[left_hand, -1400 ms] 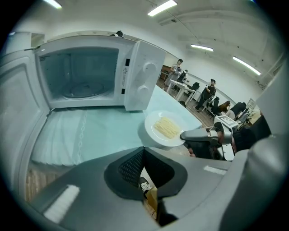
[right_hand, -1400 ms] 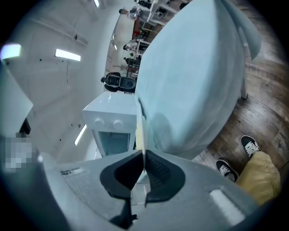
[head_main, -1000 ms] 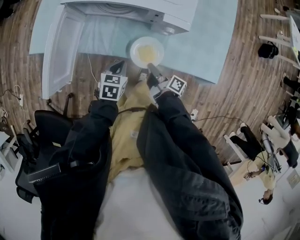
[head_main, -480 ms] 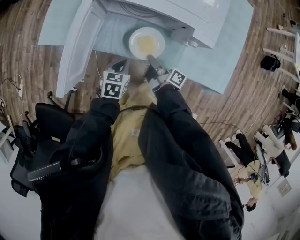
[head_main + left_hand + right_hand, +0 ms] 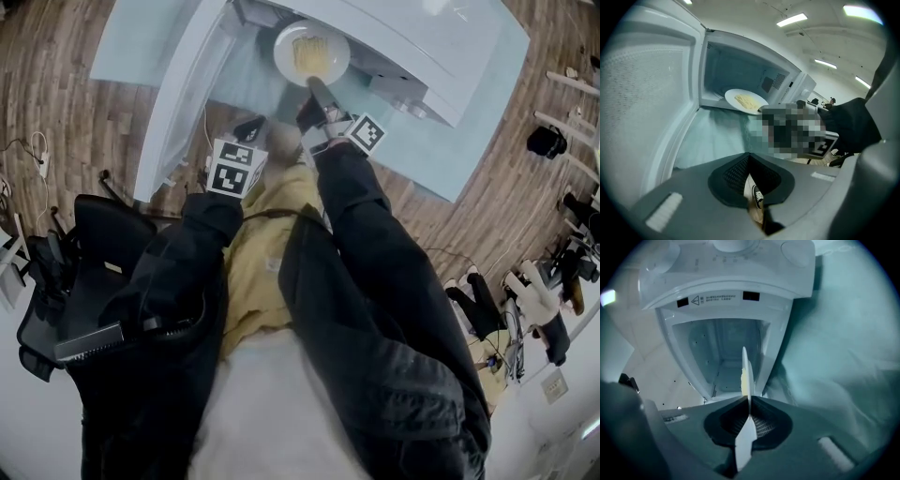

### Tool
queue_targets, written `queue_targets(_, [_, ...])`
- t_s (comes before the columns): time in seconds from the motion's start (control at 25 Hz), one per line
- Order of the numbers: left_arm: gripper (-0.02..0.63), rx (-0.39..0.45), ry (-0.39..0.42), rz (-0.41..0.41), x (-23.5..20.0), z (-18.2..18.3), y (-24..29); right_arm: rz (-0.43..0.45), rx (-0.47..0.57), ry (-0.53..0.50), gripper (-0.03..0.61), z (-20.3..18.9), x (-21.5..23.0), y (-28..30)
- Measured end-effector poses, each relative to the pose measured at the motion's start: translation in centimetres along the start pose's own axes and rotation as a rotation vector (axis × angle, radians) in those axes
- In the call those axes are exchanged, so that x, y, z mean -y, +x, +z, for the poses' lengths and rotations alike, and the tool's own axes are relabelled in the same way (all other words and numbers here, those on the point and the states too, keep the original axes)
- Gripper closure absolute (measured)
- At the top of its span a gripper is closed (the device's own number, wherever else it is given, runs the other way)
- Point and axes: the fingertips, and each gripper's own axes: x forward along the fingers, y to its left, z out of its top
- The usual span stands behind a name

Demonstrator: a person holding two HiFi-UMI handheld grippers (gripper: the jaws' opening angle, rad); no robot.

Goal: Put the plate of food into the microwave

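Observation:
A white plate (image 5: 311,53) with pale yellow food sits level at the mouth of the white microwave (image 5: 403,42). In the left gripper view the plate (image 5: 746,101) hangs over the cavity's front sill. My right gripper (image 5: 313,86) is shut on the plate's near rim. In the right gripper view the plate (image 5: 746,373) shows edge-on between the jaws of that gripper (image 5: 749,401), pointing into the cavity (image 5: 719,352). The left gripper (image 5: 251,127) hovers by the table's front edge. In its own view that gripper (image 5: 750,157) is shut with nothing in it.
The microwave door (image 5: 183,94) stands swung open to the left, and it fills the left of the left gripper view as the door (image 5: 651,103). A light teal cloth (image 5: 469,122) covers the table. A black chair (image 5: 66,281) stands on the wood floor at the left.
The right gripper has carried the plate forward from the cloth in front of the microwave up to the cavity's mouth. The left gripper has stayed near the table's front edge.

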Motion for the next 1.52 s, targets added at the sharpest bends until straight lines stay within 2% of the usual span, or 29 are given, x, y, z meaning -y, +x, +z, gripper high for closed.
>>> queue_targets(0.24, [0.617, -0.009, -0.020, -0.006, -1.1, -0.5, 0.1, 0.004, 0.062, 0.002, 0.566, 2.1, -1.1, 3.9])
queue_targets(0.44, [0.617, -0.014, -0.019, 0.010, -2.0, -0.9, 0.1, -0.028, 0.102, 0.004, 0.568, 3.3, -0.8, 5.8])
queue_targets(1.04, [0.617, -0.013, -0.043, 0.015, -2.4, -1.4, -0.2, -0.069, 0.169, 0.055, 0.565, 4.6, -0.4, 6.8])
queue_targets(1.2, [0.617, -0.015, -0.046, 0.010, -2.2, -1.7, -0.4, -0.078, 0.166, 0.039, 0.563, 4.6, -0.5, 7.0])
queue_targets(1.32, [0.617, -0.019, -0.052, 0.004, -1.8, -1.8, -0.6, -0.085, 0.133, 0.030, 0.499, 4.0, -0.2, 6.8])
queue_targets(1.52, [0.617, 0.000, -0.050, -0.004, -1.2, -1.4, -0.8, -0.071, 0.081, -0.025, 0.485, 2.6, -0.7, 5.3])
